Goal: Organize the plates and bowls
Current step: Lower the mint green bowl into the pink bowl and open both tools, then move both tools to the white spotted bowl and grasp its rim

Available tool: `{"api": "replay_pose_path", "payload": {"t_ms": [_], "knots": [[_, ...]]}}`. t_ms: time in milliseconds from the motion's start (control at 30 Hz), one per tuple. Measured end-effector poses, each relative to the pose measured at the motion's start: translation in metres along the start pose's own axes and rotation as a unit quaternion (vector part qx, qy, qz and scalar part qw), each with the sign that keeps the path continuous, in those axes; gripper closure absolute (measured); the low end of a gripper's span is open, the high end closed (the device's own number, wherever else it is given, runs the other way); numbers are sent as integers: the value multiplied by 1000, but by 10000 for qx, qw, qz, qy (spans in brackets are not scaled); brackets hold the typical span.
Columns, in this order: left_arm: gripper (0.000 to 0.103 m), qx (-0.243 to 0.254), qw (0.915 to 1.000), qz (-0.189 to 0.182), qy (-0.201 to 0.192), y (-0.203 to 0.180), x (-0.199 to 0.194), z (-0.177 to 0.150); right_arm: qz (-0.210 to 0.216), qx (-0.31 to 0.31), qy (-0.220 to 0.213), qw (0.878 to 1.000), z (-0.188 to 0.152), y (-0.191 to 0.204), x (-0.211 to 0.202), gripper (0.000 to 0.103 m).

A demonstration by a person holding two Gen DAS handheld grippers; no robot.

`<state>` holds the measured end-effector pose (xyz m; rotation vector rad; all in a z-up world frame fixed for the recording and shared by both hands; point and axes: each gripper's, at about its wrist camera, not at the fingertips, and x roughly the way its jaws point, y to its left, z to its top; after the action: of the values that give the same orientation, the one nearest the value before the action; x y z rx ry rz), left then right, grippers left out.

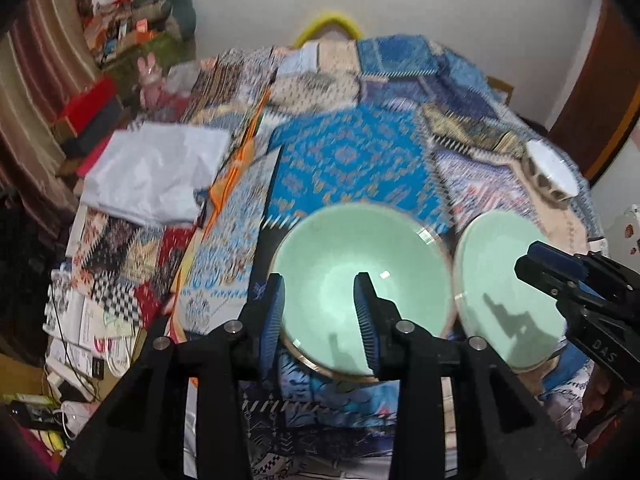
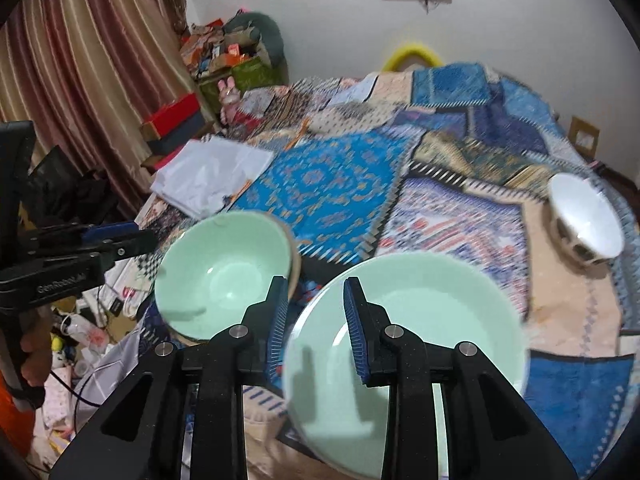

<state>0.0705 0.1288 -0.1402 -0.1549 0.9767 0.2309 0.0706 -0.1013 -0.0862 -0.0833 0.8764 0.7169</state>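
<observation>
The green bowl (image 1: 360, 280), near the bed's (image 1: 348, 160) front edge, is straddled loosely by the left gripper (image 1: 320, 312); the green plate (image 2: 420, 320) rim is pinched narrowly by the right gripper (image 2: 316, 320); it should be kept level

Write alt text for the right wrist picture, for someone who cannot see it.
A black gripper with blue-padded jaws straddles the near rim of a pale green plate on a blue patchwork bedspread. A green bowl lies to its left, a white bowl far right, and a second gripper enters from the left.
</observation>
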Motion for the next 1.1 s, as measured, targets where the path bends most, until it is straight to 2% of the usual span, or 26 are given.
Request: {"api": "replay_pose_path", "payload": {"t_ms": [233,500,733,833,1000,1100], "knots": [[62,330,9975,-332,-527,-45,-31,23,-431,86,-461,9980,9,-34,-44,70],[60,659,9915,-782,-798,-107,-40,51,-979,230,-732,9922,13,-77,-74,62],[47,1011,9852,-1023,-936,-169,-32,73,-1276,478,-797,9875,10,-121,-89,55],[40,1121,9832,-1083,-951,-190,-24,79,-1434,552,-787,9850,12,-140,-89,55],[36,1270,9812,-1228,-776,-223,1,95,-1755,744,-812,9783,13,-171,-89,43],[35,1345,9808,-1264,-630,-241,21,104,-1874,820,-775,9758,15,-192,-86,42]]}}
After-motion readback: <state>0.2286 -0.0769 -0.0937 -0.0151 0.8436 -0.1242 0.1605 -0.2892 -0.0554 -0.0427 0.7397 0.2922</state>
